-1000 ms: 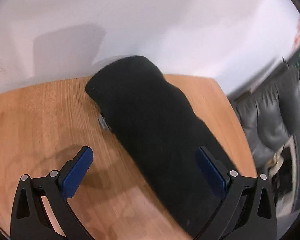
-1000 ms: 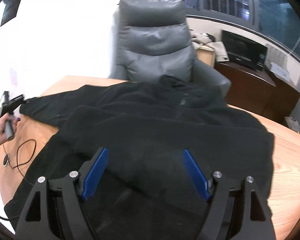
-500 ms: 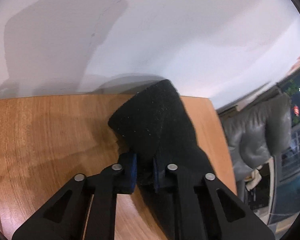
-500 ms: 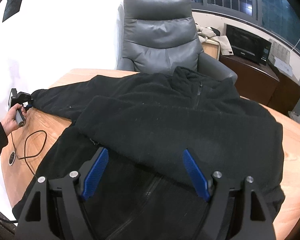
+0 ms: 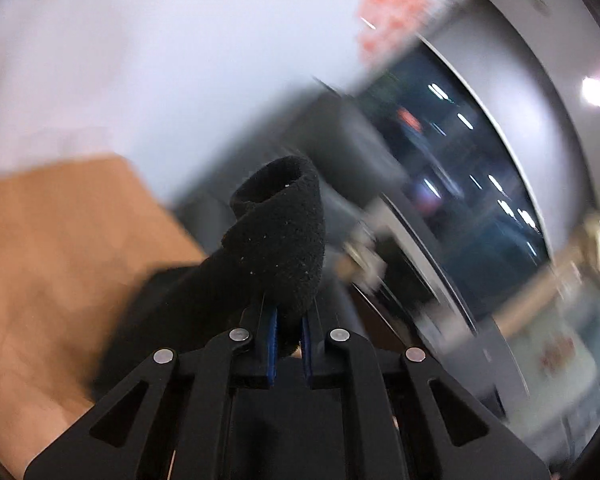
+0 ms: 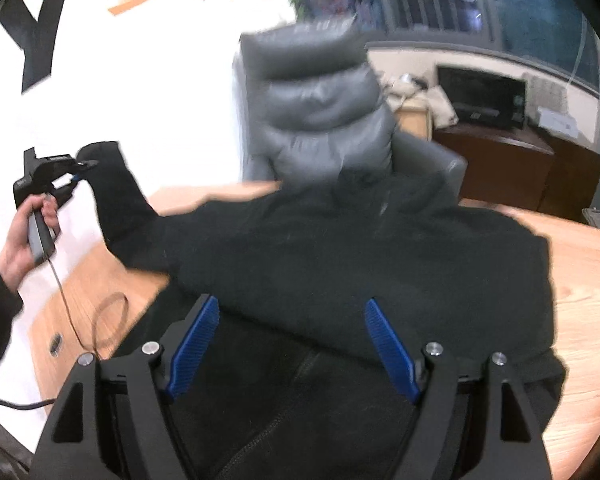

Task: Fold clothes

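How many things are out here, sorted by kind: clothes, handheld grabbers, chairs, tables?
Clothes: 1, the black fleece jacket, its sleeve pinched in the left gripper.
Grabbers: 2, the left gripper and the right gripper, whose jaws stand open over the jacket.
Chairs: 1, the grey leather armchair.
Tables: 1, the wooden table.
Total: 5.

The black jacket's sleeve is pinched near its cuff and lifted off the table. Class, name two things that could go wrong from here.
1. The left hand-held gripper pinches only a narrow bit of the sleeve near the cuff; thick fleece might slip out during the fold.
2. The right hand-held gripper is open above the jacket, pinning nothing, so pulling the sleeve may drag the body across the table.
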`<state>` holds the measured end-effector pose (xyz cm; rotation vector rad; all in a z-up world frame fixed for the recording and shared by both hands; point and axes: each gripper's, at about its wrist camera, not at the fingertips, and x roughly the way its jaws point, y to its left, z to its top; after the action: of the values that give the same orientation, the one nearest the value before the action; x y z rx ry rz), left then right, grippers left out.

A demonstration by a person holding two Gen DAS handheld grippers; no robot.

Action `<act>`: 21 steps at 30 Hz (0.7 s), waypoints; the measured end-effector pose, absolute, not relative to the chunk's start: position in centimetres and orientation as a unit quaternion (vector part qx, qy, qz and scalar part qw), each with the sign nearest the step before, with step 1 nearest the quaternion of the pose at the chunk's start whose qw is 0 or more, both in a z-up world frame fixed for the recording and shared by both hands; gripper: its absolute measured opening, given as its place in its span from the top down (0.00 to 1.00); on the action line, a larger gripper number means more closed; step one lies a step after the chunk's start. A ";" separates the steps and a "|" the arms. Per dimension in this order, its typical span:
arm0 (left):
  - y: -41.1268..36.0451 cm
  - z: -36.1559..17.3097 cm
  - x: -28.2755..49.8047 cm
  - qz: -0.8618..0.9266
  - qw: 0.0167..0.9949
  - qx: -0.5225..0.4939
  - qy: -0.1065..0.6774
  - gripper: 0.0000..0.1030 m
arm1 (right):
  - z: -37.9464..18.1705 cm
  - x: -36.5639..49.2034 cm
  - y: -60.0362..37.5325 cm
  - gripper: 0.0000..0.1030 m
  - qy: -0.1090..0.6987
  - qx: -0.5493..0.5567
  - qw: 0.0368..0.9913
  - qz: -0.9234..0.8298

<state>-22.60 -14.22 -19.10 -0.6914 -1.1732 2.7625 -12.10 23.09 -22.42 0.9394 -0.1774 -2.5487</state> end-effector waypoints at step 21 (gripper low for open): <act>30.2 -29.5 -23.8 0.857 0.221 -0.393 -0.250 0.87 | -19.9 -12.7 39.9 0.21 -0.121 0.263 0.138 -0.947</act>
<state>-23.82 30.18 -29.52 -1.0866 -0.6910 2.3690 -12.74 39.86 -19.87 0.7620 -0.3508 -2.7393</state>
